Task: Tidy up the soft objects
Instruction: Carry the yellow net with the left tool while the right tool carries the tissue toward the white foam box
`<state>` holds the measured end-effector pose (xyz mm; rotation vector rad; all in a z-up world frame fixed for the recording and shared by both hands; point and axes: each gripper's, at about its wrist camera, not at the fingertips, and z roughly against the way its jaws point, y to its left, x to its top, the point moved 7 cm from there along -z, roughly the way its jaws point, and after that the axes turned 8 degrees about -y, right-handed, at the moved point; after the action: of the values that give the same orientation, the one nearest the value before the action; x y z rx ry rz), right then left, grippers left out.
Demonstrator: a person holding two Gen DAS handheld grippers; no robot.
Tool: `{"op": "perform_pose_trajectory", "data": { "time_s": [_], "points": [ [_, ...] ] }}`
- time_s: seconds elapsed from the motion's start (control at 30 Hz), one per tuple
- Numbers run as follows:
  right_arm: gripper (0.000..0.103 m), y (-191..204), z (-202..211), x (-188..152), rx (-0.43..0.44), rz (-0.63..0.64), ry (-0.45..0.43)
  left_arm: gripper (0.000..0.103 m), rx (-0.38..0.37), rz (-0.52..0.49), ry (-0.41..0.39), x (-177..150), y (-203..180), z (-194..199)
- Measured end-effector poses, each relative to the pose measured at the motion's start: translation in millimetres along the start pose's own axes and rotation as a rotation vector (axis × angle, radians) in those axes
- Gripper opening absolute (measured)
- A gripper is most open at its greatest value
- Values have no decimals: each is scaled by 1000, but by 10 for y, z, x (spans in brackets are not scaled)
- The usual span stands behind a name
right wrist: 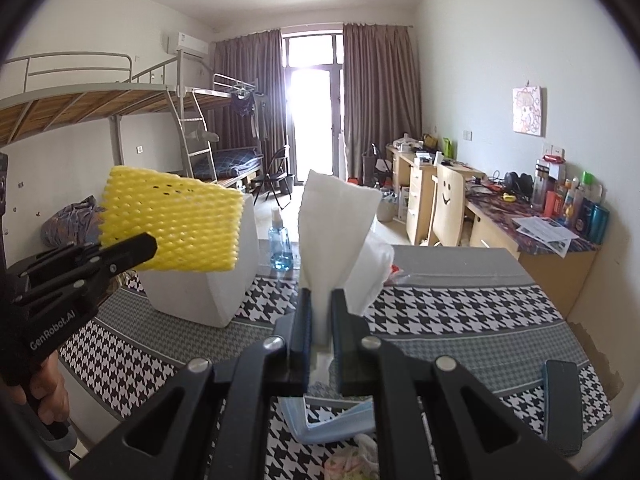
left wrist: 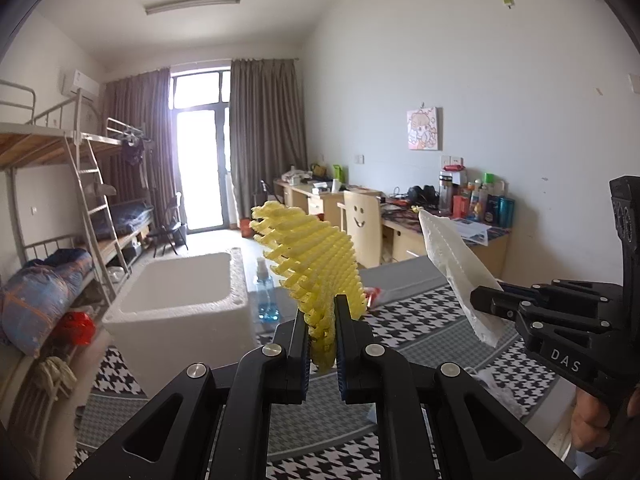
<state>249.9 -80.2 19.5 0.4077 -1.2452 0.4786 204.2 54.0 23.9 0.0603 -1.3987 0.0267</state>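
Left gripper clamped on yellow foam net sleeve, right gripper pinching white tissue, both raised above houndstooth cloth, white foam box beyond.

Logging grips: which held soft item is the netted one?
The yellow foam net, clamped in the left gripper; the right gripper holds a plain white tissue.
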Motion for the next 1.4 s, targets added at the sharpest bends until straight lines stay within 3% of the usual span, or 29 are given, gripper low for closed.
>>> {"op": "perform_pose_trajectory", "data": {
  "time_s": [0.77, 1.0, 1.4],
  "points": [
    [12, 402, -312, 327, 66, 53, -15, 11, 92, -16, -34, 181, 431, -106],
    [12, 503, -362, 412, 120, 48, -26, 11, 121, -10, -34, 177, 528, -145],
    [12, 668, -658, 453, 155, 72, 29, 11, 183, 0, -44, 237, 743, -144]
  ]
}}
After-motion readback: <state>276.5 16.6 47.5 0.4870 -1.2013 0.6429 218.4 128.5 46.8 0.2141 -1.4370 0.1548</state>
